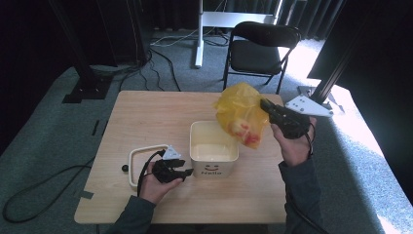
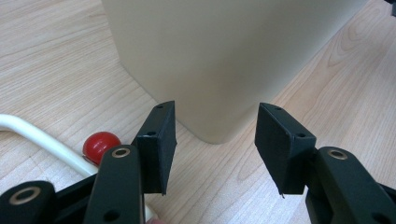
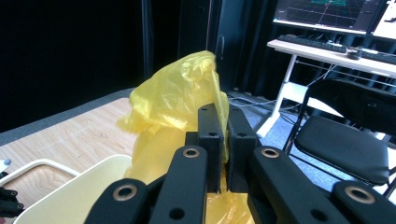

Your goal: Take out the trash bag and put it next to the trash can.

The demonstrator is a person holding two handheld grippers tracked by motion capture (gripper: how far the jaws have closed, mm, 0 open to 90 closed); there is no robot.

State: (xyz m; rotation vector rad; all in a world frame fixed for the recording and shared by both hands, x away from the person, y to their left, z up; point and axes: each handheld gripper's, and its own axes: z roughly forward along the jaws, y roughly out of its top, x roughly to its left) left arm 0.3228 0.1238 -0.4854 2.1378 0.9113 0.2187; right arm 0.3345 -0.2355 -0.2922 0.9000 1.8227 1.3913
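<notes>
On the left of the high view, the left gripper [image 1: 181,171] rests low on the wooden table [image 1: 146,112], its jaws standing partly apart with nothing between them. They point at the near corner of the cream bin [image 1: 214,156] and stop just short of its wall. Just beside this gripper lie a cream handle-shaped loop [image 1: 141,151] and a small red ball [image 2: 100,145], the ball touching the loop.

The bin stands upright and open at the middle of the table. It looks like rigid, smooth plastic: stiff enough to be braced or pushed at a wall or corner, probably light and liable to slide on the wood if nudged. Its front face carries a printed smiley face with the word "hello" beneath it; no other writing can be read.

To the right, the yellow plastic bag [image 1: 241,114] hangs in the air above the bin's far right corner, with red and pale things showing dimly through its lower part. The right gripper [image 1: 265,105] has its jaws pinched tight on a gathered fold of the bag's film near the top. The film is thin, soft and slick, so it will sag, swing and crumple rather than keep a shape, and a small pinch could slip or tear under the contents' weight. The bunched upper part is the soundest place to hold, as the load then hangs below.
</notes>
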